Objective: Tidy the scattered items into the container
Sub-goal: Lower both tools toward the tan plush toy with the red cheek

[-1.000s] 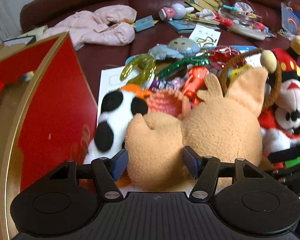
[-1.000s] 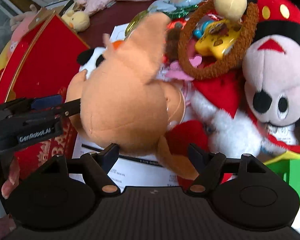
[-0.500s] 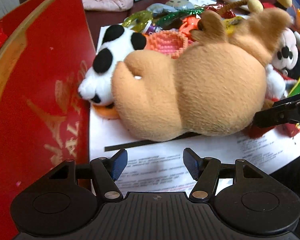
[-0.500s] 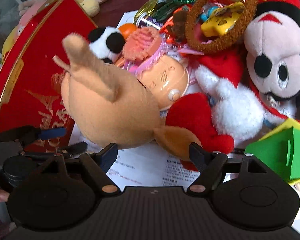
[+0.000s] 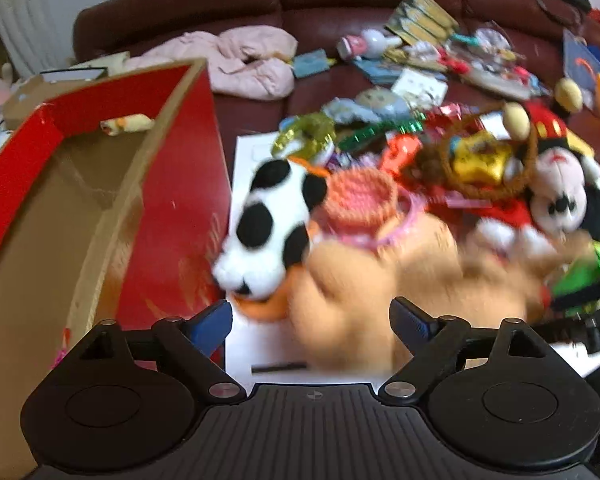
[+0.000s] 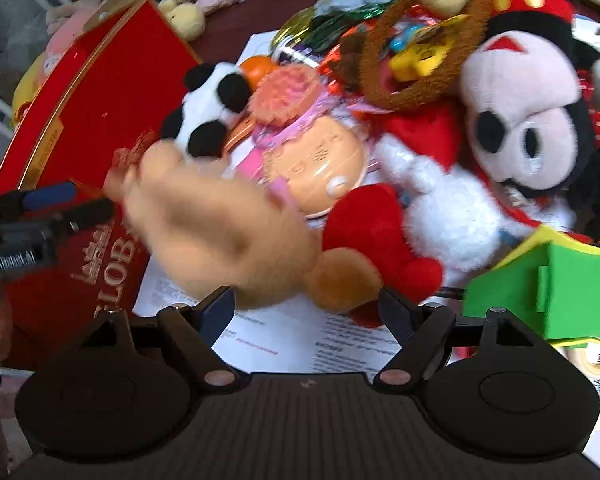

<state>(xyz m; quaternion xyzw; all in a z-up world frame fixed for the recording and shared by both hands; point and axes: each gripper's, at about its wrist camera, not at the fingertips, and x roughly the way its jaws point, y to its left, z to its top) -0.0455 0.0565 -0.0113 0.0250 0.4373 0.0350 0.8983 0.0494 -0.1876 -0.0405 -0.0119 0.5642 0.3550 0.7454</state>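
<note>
A tan plush toy (image 5: pixel 380 292) lies blurred on white paper, right in front of my open left gripper (image 5: pixel 312 320); part of it sits between the fingertips, which stand apart. In the right wrist view the plush (image 6: pixel 220 232) lies just ahead of my open right gripper (image 6: pixel 308 312). The red cardboard box (image 5: pixel 172 200) stands open at the left, its brown inside (image 5: pixel 52 216) showing. A black-and-white panda plush (image 5: pixel 268 228) leans by the box wall. A Mickey plush (image 6: pixel 520 120) lies at the right.
Many toys crowd the dark red sofa seat (image 5: pixel 260 112): a pink knitted piece (image 5: pixel 360 196), a brown ring toy (image 6: pixel 400 72), a green foam box (image 6: pixel 560 288), a pink jacket (image 5: pixel 240 60), cards and packets (image 5: pixel 420 28). White papers (image 6: pixel 340 344) lie underneath.
The tan plush has dropped and rolled towards the grippers and is blurred by motion. My left gripper has risen and tilted back, so the box's inside shows. Both grippers stay open.
</note>
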